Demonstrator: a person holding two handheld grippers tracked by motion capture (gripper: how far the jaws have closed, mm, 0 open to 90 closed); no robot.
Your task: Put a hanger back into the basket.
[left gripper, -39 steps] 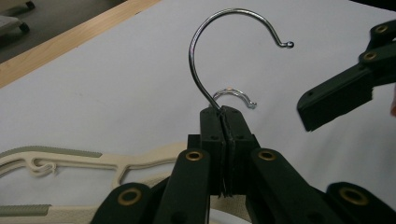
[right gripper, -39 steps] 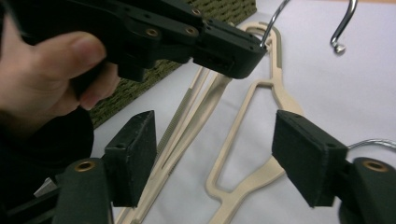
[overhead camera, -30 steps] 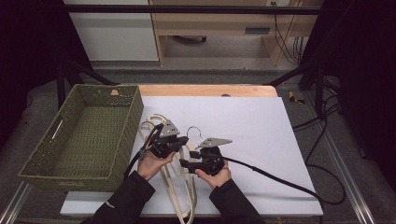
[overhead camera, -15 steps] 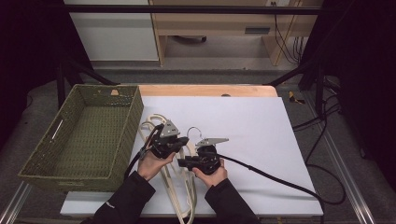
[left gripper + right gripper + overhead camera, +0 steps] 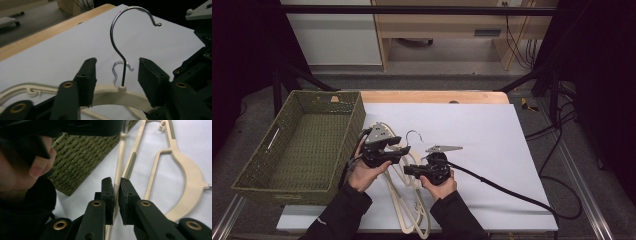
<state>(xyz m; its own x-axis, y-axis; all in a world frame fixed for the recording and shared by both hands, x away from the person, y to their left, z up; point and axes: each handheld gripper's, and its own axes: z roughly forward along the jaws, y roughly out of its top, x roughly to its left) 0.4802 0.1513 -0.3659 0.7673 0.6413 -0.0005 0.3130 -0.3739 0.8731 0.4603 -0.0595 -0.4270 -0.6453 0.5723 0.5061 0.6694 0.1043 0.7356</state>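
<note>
Several cream plastic hangers [image 5: 408, 212] with metal hooks lie overlapped on the white table top [image 5: 492, 135]. One of them, the raised hanger [image 5: 117, 93], is held up with its chrome hook [image 5: 119, 37] upright. My left gripper [image 5: 117, 75] is open, with one jaw on each side of the hook's stem and neither touching it. In the high view the left gripper [image 5: 403, 149] is just right of the basket. My right gripper [image 5: 115, 182] is shut on a thin cream bar of the raised hanger [image 5: 119, 157]. In the high view the right gripper [image 5: 408, 170] points left. Another hanger [image 5: 186, 172] lies flat.
A green woven basket [image 5: 302, 145] stands with nothing in it at the left edge of the table, close to the left hand [image 5: 27, 160]. A black cable [image 5: 502, 187] trails right from the right gripper. A wooden strip [image 5: 432, 96] borders the far side.
Both grippers have edged slightly to the left, the right one closing in on the left. The hanger has stayed between them, its hook still upright.
</note>
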